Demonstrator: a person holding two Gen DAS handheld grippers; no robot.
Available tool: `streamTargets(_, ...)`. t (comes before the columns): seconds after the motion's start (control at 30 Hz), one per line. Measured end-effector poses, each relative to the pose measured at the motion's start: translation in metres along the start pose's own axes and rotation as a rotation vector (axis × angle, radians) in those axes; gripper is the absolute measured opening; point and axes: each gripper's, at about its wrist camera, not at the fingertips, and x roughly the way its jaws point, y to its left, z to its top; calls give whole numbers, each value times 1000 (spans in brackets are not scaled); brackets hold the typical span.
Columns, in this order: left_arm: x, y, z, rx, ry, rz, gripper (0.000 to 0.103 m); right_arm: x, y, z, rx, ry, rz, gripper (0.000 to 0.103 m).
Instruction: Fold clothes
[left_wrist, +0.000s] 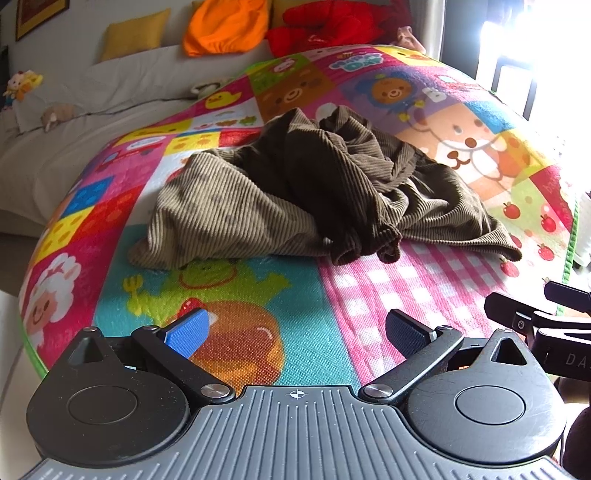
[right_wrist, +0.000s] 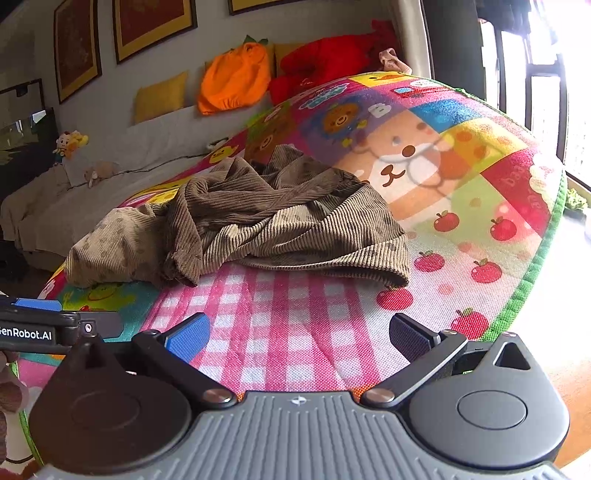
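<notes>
Garment (left_wrist: 295, 184) lies crumpled near the middle of the play mat (left_wrist: 258, 302), bulk toward the mat's left half, 1 flat hem trailing right. Left gripper (left_wrist: 297, 334) over the mat's near edge, garment ahead of it, apart. Right gripper (right_wrist: 299, 338) just beside it on the right, also short of the garment. Sofa (left_wrist: 74, 147) runs behind and left of the mat. Cushions (right_wrist: 160, 96) line the sofa back; 2 small toys (left_wrist: 22, 85) on its left part.
</notes>
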Motion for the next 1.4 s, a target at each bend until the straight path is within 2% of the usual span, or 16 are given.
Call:
streamTargets(0.93, 2, 0, -2, -3, 11, -4, 103, 5, -2, -5, 20, 30, -7, 103)
streamTargets(1.4, 1, 0, 1, 12, 3, -4, 103, 4, -5, 7, -9, 1, -16, 103)
